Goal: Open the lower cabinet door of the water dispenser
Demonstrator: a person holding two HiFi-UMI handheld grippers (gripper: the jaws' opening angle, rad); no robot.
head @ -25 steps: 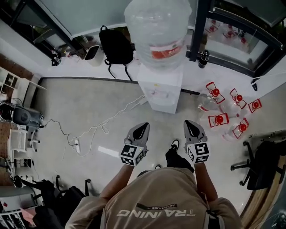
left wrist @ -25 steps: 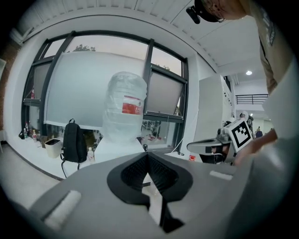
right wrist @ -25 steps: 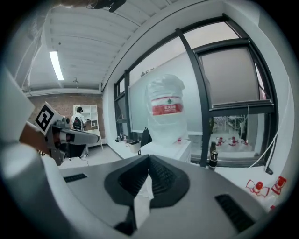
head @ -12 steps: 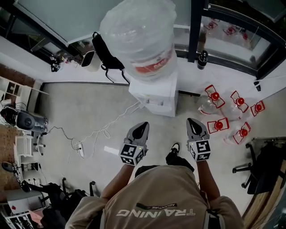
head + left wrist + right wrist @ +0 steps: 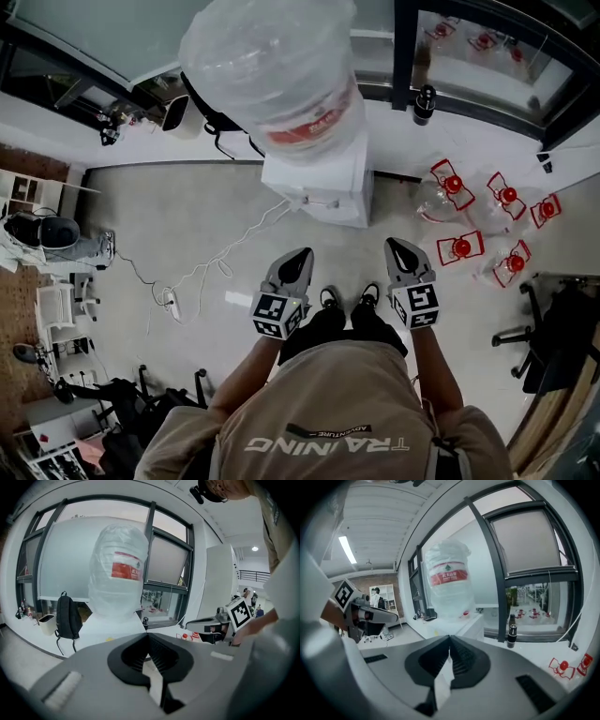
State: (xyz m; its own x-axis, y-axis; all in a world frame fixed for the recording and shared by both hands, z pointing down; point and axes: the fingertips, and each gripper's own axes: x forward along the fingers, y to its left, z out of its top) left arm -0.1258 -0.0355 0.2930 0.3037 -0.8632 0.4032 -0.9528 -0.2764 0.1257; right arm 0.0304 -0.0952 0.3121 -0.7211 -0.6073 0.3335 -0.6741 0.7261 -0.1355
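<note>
Standing on the grey floor (image 5: 187,225), the person is holding both tools out in front, side by side and apart. The left hand-held gripper (image 5: 301,254) is showing its jaws pressed together with nothing between them, and the right hand-held gripper (image 5: 393,246) is likewise closed and empty. The white water dispenser (image 5: 319,192), carrying a large clear plastic bottle (image 5: 272,75), is standing beyond both, untouched, by the far wall. Clear red-capped jugs (image 5: 459,248) are lying to its right, and a black backpack (image 5: 68,618) is leaning at far left.
</note>
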